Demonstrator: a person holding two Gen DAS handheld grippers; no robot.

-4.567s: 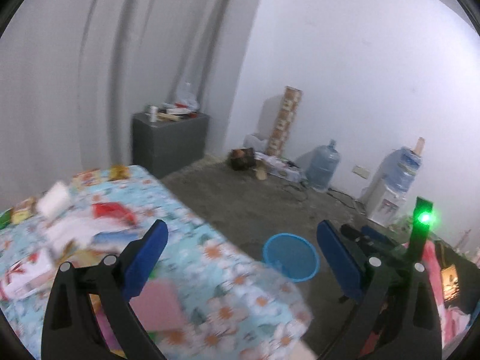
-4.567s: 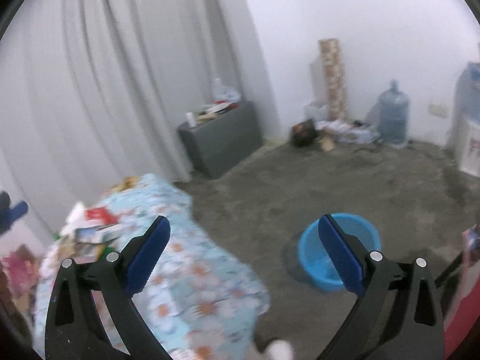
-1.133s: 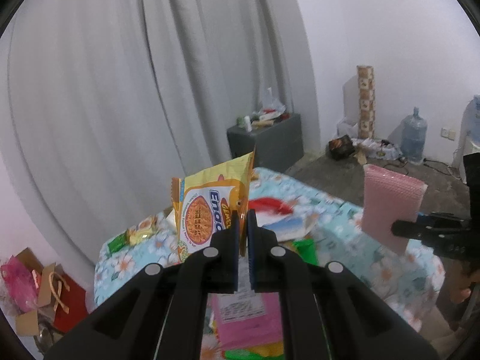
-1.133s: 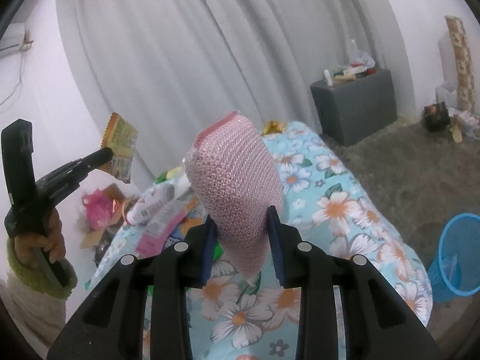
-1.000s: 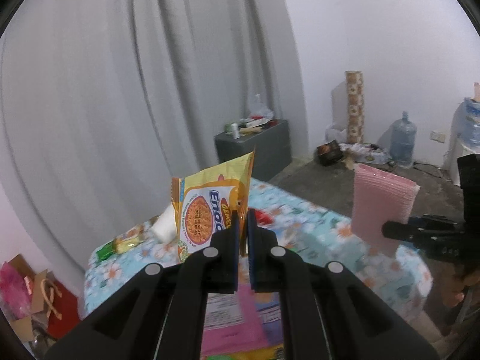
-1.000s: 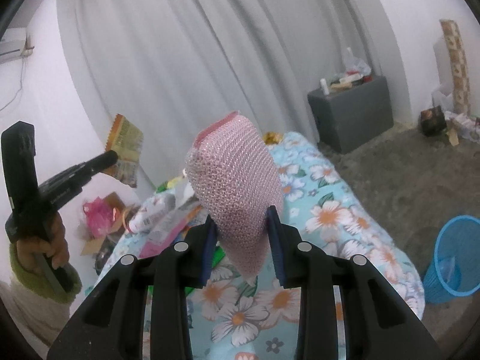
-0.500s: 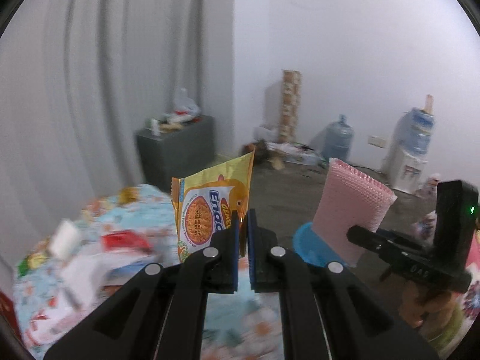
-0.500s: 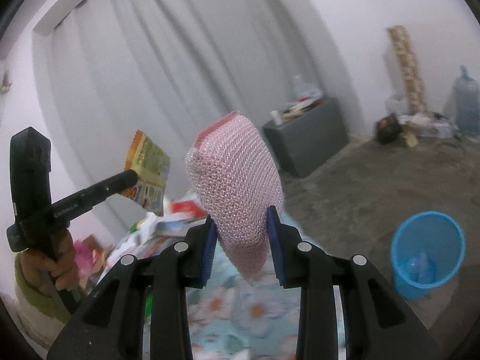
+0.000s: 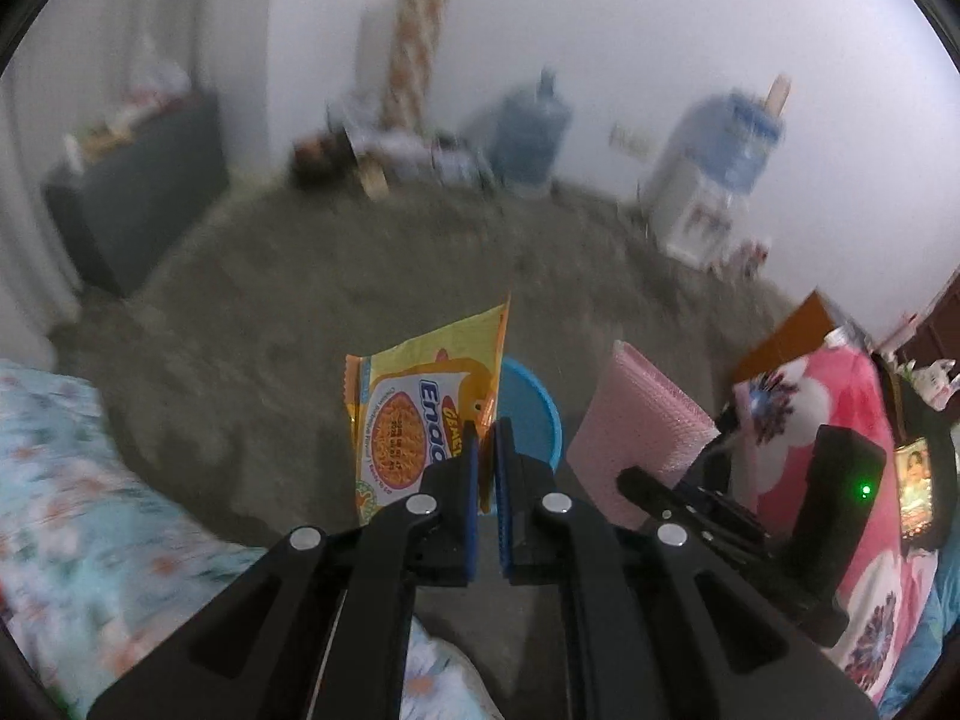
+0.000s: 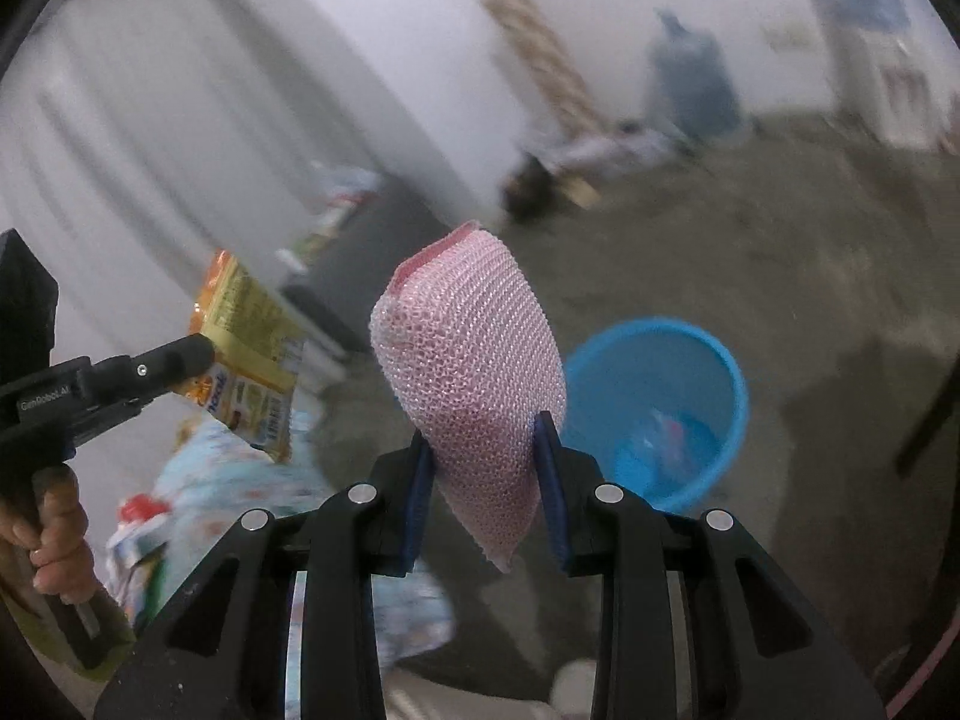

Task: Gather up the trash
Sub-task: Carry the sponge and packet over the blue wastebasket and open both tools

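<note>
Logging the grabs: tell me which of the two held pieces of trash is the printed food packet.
The yellow noodle packet, pinched in the left gripper. It is flat with printed lettering, while the pink mesh sponge in the right gripper is thick, netted and unprinted.

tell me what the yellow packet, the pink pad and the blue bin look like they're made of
Yellow packet: thin printed plastic film, glossy, with a crimped edge.
Pink pad: likely a sponge in woven plastic mesh; the netted weave glints, and it bulges between the jaws.
Blue bin: moulded plastic by its uniform colour and smooth rim; motion blur hides finer texture.
</note>
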